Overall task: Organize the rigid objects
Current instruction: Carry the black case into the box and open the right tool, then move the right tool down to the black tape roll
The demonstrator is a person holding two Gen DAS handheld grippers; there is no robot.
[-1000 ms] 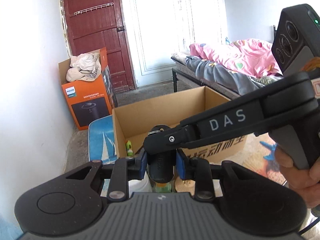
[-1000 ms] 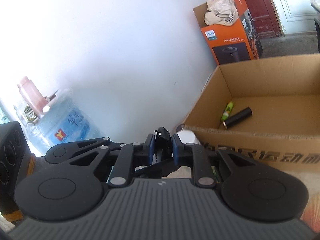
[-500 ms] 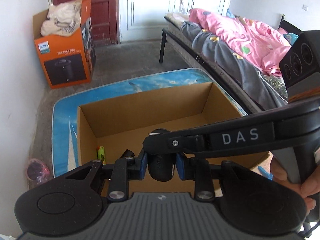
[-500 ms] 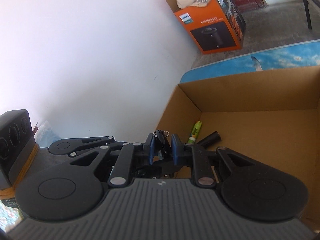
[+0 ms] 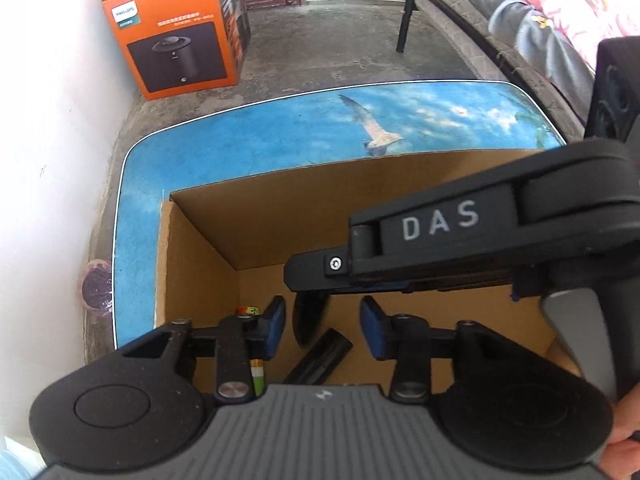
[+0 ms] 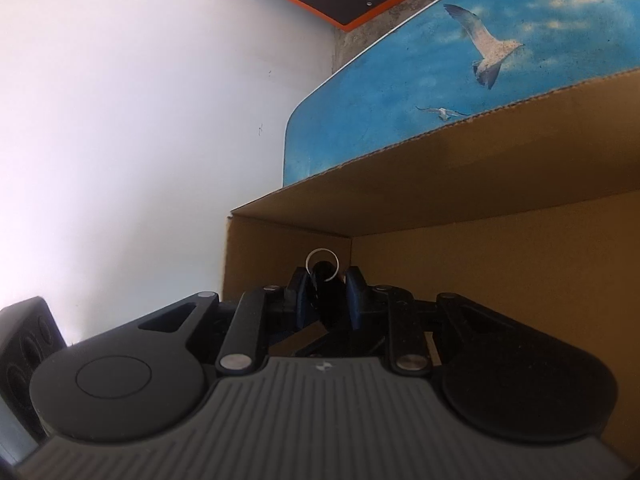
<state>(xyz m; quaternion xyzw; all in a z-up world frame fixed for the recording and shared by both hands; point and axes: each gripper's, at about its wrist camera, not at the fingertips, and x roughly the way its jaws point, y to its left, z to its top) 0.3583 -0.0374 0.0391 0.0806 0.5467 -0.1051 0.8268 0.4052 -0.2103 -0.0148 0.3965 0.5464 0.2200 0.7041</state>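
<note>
Nearest you, your left gripper has just been opening. Its blue pads stand well apart, with clear gaps on both sides of the black fob between them, so it grips nothing. Your right gripper reaches across just above. Its jaws have also just been opening, only a little, and the fob with its ring sits between its pads, which look slackened rather than clamped.

You have both tools tipped down over the box, which reads as a release: let the fob drop inside. Below it on the box floor lie a black tube and a green tube, near the left wall, so the fob should land beside them.

The box sits on a blue mat. Beyond it an orange carton stands against the wall.
</note>
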